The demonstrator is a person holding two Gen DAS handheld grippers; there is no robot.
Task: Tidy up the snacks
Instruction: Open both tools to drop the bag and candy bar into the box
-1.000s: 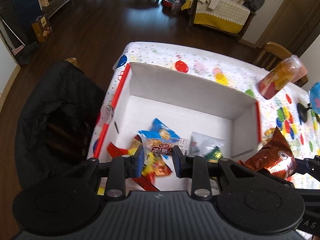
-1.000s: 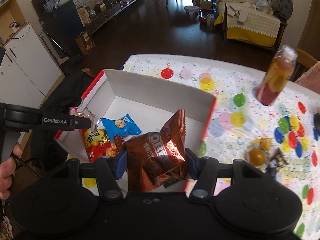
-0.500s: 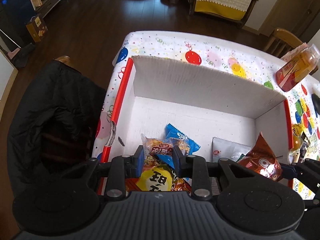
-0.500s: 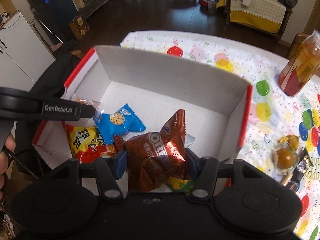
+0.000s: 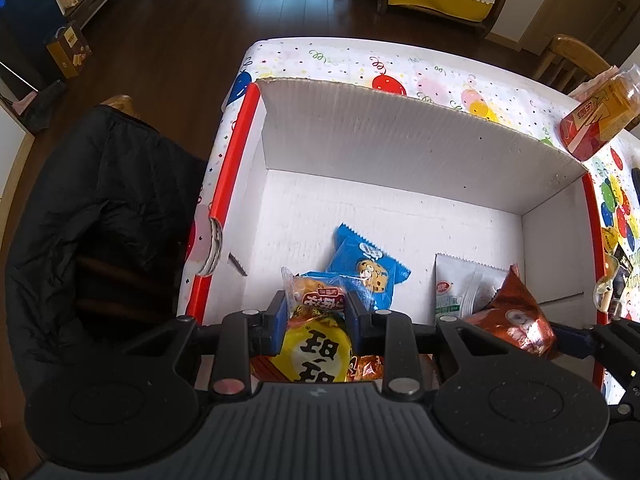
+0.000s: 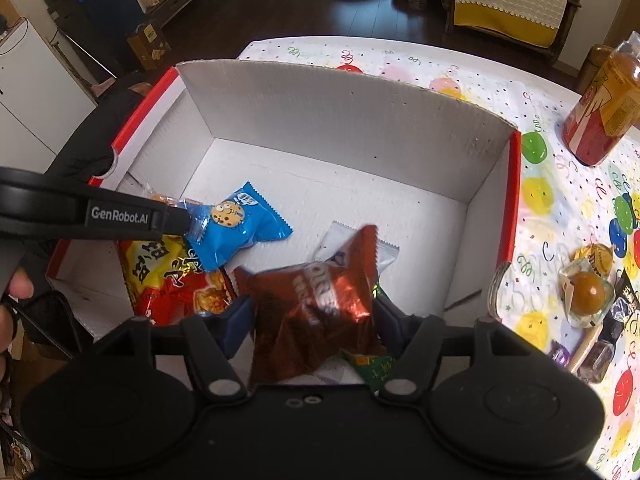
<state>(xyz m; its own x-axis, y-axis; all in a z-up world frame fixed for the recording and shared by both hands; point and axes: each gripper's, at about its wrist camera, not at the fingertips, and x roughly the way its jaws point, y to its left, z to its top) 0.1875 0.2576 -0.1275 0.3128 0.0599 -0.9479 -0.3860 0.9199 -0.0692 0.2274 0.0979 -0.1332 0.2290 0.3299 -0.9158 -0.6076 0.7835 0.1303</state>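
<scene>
A white cardboard box [image 5: 400,140] with red edges stands on the balloon-print tablecloth. My left gripper [image 5: 316,304] is low inside it, shut on a small clear packet [image 5: 320,292] with a red label. Under it lie a yellow-red packet [image 5: 316,352] and a blue cookie packet [image 5: 368,272]. My right gripper [image 6: 312,312] is also down in the box [image 6: 340,112], its jaws opening. The brown packet [image 6: 316,296] sits between them, and the pads stand just off its sides. It rests on a white packet [image 6: 384,252].
A bottle of orange drink [image 6: 604,108] stands on the table right of the box. Several wrapped sweets [image 6: 588,292] lie on the cloth by the box's right wall. A black jacket [image 5: 100,220] hangs over a chair left of the table.
Both grippers have sunk down into the box with their packets. The right jaws have spread apart from the brown packet. The left grip is unchanged.
</scene>
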